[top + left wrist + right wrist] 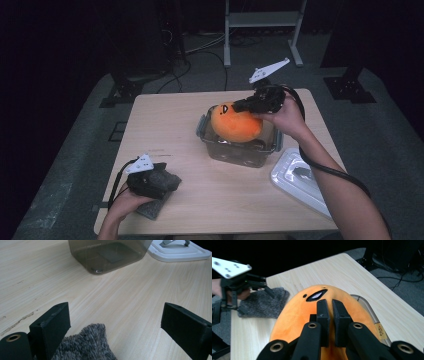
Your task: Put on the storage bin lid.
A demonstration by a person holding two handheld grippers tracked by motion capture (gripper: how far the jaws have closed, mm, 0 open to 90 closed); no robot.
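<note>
Grey knitted cloth under my left gripper, fingers spread wide on nothing, my right gripper pinched on the orange plush toy, over the clear box mid-worktop.

Orange plush toy with dark eye, lying atop clear container, mid-table.

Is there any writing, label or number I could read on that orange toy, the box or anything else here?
Yellow tag on the orange plush toy, by the container rim: dark marks, too small and blurred to read.
Faint embossed line on the container wall in the left gripper view: too faint to read.
No other writing is readable.
</note>
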